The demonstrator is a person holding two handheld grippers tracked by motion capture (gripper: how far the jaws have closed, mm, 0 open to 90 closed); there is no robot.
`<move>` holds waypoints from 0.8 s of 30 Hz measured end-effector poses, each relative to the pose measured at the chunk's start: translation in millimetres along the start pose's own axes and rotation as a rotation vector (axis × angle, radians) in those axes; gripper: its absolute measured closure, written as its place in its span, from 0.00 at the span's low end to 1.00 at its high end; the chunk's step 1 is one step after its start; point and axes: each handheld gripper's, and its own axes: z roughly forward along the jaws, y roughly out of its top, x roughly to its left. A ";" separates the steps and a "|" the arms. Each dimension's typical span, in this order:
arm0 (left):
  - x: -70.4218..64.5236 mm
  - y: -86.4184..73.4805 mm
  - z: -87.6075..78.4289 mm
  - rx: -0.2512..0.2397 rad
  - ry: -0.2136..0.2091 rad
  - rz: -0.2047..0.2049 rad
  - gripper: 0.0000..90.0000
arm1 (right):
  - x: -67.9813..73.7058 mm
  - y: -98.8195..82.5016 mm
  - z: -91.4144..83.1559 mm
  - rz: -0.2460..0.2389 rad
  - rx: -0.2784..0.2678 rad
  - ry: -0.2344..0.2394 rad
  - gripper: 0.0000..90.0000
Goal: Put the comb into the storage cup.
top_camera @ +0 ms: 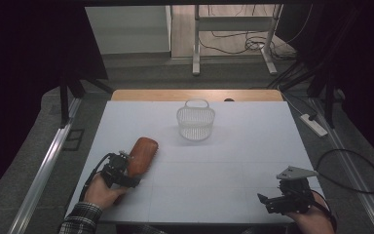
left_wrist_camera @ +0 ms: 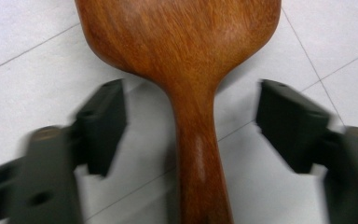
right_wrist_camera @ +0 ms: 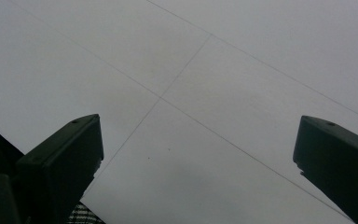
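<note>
— Both jaws of the left gripper (left_wrist_camera: 189, 126) are seen spread wide in the left gripper view, one on each side of a wooden paddle's handle, with a clear gap left on either side. Nothing is clamped.

— And the wooden paddle (left_wrist_camera: 186, 60) itself, where is it placed?

— It is laid flat on the white table (top_camera: 233, 161), at the near left. In the high view its broad rounded blade (top_camera: 142, 151) is pointed away toward the far right, and its narrow handle is run back under the left gripper (top_camera: 121, 168), which is held in the left hand (top_camera: 102, 191). A plaid sleeve (top_camera: 80, 219) is seen at the bottom edge.

— How is the right gripper described?

— Its jaws are also parted widely, as is shown in the right gripper view, where only bare white table surface (right_wrist_camera: 205, 84) with thin seam lines is seen between them. The right gripper (top_camera: 272, 200) is held low at the near right corner of the table, well apart from the paddle, with its grey three-cornered plate (top_camera: 296, 172) on top.

— Is anything else set on the table?

— A small white basket (top_camera: 196, 122) with a handle loop is stood upright near the far middle, well apart from both grippers and from the paddle. Whether anything is held in it cannot be told.
</note>
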 end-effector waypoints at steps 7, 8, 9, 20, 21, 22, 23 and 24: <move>1.1 -0.8 -0.5 0.003 -0.009 -0.001 0.62 | 0.1 0.1 0.2 -0.003 0.002 0.000 0.02; 1.1 -0.8 -0.5 0.003 -0.009 -0.001 0.64 | 0.1 0.1 0.2 -0.003 0.002 0.000 0.02; 1.3 -0.8 -0.3 0.008 -0.007 0.006 0.67 | 0.1 0.1 0.2 -0.003 0.002 0.001 0.02; 7.9 -0.8 -0.9 0.021 -0.010 0.006 0.80 | 0.4 0.1 0.5 -0.009 0.003 0.002 0.02; 8.0 -0.6 -1.3 0.020 -0.008 0.010 0.80 | 0.4 0.1 0.4 -0.009 0.002 0.002 0.02; 8.0 -0.6 -1.3 0.020 -0.008 0.010 0.80 | 0.4 0.1 0.4 -0.009 0.002 0.002 0.02; 7.3 -0.4 -1.9 0.016 -0.005 0.012 0.80 | 0.4 0.2 0.4 -0.010 0.002 0.002 0.02; 6.9 -0.1 -2.2 0.015 0.000 0.017 0.80 | 0.4 0.2 0.5 -0.010 0.003 0.002 0.02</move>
